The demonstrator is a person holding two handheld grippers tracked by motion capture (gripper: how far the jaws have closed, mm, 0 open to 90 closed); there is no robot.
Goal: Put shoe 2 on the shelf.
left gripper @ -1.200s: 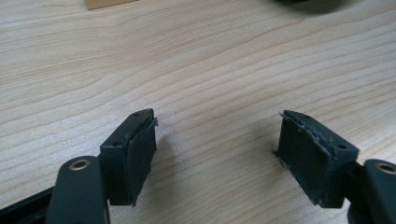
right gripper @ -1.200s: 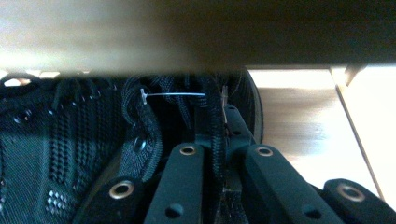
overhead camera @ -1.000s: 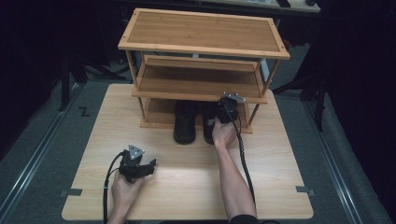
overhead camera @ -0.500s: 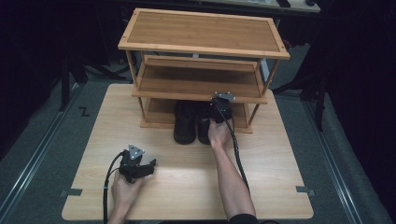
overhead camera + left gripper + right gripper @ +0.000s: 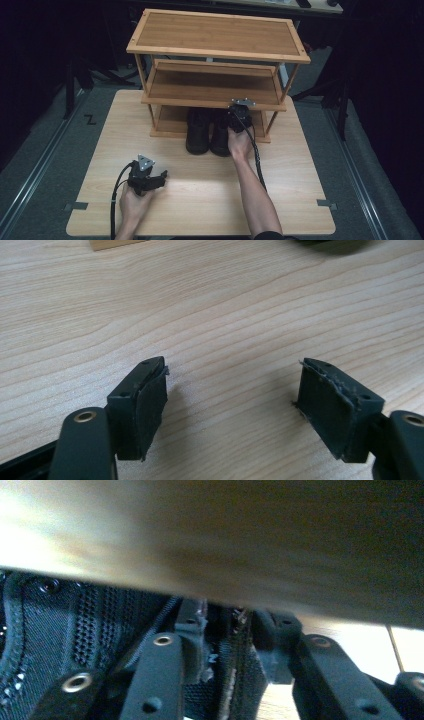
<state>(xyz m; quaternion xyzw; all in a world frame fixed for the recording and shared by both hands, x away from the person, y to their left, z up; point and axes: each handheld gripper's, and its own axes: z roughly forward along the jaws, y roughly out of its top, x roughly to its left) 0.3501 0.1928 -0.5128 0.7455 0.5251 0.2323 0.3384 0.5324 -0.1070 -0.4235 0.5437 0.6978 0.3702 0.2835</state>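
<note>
Wooden table (image 5: 300, 200): near its front edge the left gripper (image 5: 162, 176) rests, jaws spread and empty. Farther back, the right gripper (image 5: 227, 645), jaws just opening, straddles a black boot's (image 5: 220, 137) collar on the rack's (image 5: 215, 50) bottom shelf.

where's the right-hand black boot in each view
High view: the right boot stands on the rack's bottom shelf, beside its twin, at the right gripper.
Left gripper view: not in it.
Right gripper view: its black mesh and edge sit between the jaws, low centre.
Shared landmark: the wooden shelf just above the boot.
</note>
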